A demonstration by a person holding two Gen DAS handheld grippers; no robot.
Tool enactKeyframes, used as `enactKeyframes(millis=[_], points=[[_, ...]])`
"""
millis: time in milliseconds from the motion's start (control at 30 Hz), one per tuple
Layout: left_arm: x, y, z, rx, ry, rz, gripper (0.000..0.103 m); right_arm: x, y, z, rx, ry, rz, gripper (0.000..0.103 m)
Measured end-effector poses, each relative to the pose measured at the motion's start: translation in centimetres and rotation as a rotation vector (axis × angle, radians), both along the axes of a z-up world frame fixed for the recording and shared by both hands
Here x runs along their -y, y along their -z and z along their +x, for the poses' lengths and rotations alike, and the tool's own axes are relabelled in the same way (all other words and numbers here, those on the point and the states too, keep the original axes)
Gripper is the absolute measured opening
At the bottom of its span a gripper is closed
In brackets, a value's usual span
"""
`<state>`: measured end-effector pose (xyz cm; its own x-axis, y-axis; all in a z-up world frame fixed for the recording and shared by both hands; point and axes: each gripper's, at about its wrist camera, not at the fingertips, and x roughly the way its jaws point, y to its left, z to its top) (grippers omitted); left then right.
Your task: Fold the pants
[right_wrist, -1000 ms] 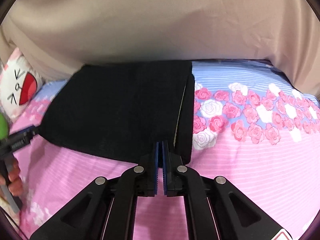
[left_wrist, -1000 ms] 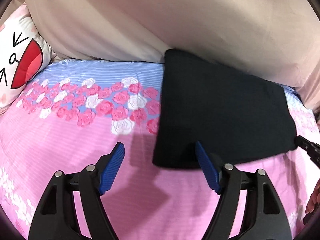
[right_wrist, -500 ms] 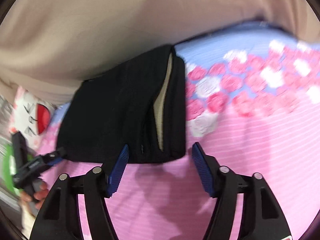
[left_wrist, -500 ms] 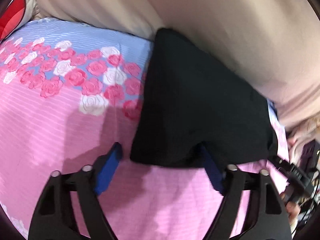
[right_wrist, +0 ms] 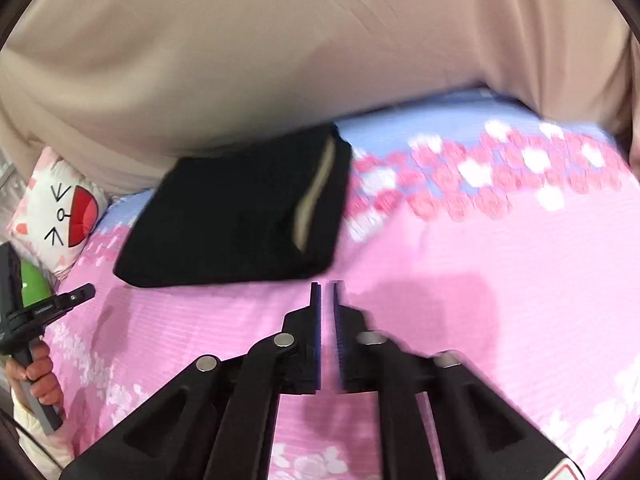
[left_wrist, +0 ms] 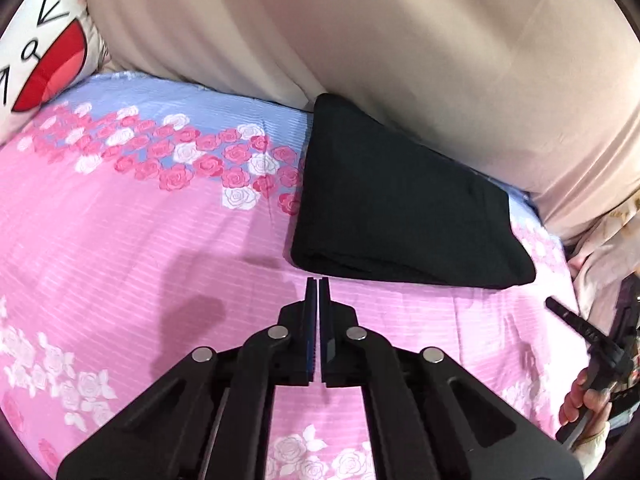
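Left wrist view, left tongs (left_wrist: 318,292): clenched on nothing, just short of the folded black pants (left_wrist: 404,208).
Right tongs (right_wrist: 327,298): nearly clenched, narrow gap, empty.
Pants position: on the floral bedsheet (left_wrist: 132,240), against the beige bedding (left_wrist: 400,60).
Risk: a low pass could snag the near edge and undo the fold.
Change: both tongs gaped half a second ago; now drawn back clear.

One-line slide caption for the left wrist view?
Left gripper, shut and empty, hovers just short of the folded black fabric pants lying on the pink rose-print bedsheet.
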<state>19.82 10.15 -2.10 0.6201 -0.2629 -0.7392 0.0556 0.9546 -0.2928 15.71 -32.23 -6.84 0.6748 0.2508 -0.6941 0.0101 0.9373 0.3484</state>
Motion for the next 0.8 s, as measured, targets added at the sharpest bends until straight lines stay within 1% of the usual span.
enactKeyframes(millis=[33, 67, 100, 133, 167, 233, 267, 333, 367, 400, 433, 467, 500, 533, 567, 633, 667, 733, 767, 800], points=[[-0.3, 0.3, 0.6, -0.022, -0.016, -0.013, 0.008, 0.2, 0.1, 0.2, -0.01, 0.009, 0.037, 0.041], [-0.7, 0.5, 1.1, -0.025, -0.021, -0.043, 0.03, 0.2, 0.1, 0.4, -0.003, 0.006, 0.075, 0.051], [-1.0, 0.6, 2.0, -0.028, -0.04, -0.065, 0.048, -0.1, -0.3, 0.7, 0.014, -0.006, 0.075, 0.063], [-1.3, 0.6, 2.4, -0.022, -0.066, -0.072, 0.075, -0.6, -0.7, 1.2, 0.038, 0.003, 0.045, 0.073], [-1.3, 0.6, 3.0, -0.007, -0.072, -0.082, 0.082, -0.8, -1.0, 1.7, 0.043, 0.004, 0.027, 0.076], [-0.6, 0.7, 4.7, 0.0, -0.051, -0.062, 0.084, -1.1, -0.8, 3.1, 0.033, -0.013, 0.014, 0.081], [0.0, 1.0, 5.7, -0.011, -0.033, -0.048, 0.087, -1.3, -0.3, 4.3, 0.012, -0.016, -0.001, 0.081], [0.9, 1.9, 7.3, -0.04, -0.011, -0.03, 0.087, -1.6, 0.9, 6.0, -0.033, -0.018, -0.006, 0.081], [1.4, 2.8, 8.3, -0.075, 0.01, -0.025, 0.087, -1.6, 2.4, 7.4, -0.085, -0.038, 0.05, 0.081], [1.6, 3.7, 9.0, -0.1, 0.003, -0.03, 0.087, -1.5, 3.2, 7.9, -0.107, -0.048, 0.104, 0.085], [1.5, 4.3, 9.6, -0.116, 0.007, -0.053, 0.087, -1.3, 3.8, 8.3, -0.104, -0.048, 0.157, 0.079], [1.6, 4.6, 9.9, -0.109, 0.007, -0.058, 0.085, -1.4, 3.7, 8.4, -0.069, -0.048, 0.164, 0.072], [1.9, 4.4, 9.9, -0.081, 0.011, -0.041, 0.077, -1.7, 3.9, 8.9, -0.077, -0.071, 0.185, 0.054], [2.3, 4.5, 10.2, -0.099, 0.055, -0.059, 0.056, -1.7, 4.0, 9.1, -0.075, -0.073, 0.222, 0.037], [2.3, 4.3, 10.2, -0.105, 0.05, -0.071, 0.04, -1.8, 3.8, 9.1, -0.073, -0.087, 0.256, 0.035], [2.0, 2.9, 9.4, -0.086, 0.049, -0.095, 0.025, -2.2, 2.4, 8.6, -0.046, -0.095, 0.231, 0.031], [1.8, 2.2, 8.8, -0.074, 0.053, -0.099, 0.02, -2.4, 1.7, 8.0, -0.035, -0.107, 0.241, 0.031], [1.3, 0.7, 7.0, -0.069, 0.079, -0.121, 0.02, -2.6, 0.4, 6.6, -0.011, -0.139, 0.251, 0.03], [1.1, 0.3, 6.0, -0.076, 0.093, -0.128, 0.02, -2.7, -0.4, 5.3, -0.001, -0.146, 0.245, 0.03], [0.9, 0.0, 4.2, -0.09, 0.114, -0.127, 0.02, -2.7, -0.8, 4.2, 0.001, -0.155, 0.24, 0.03]])
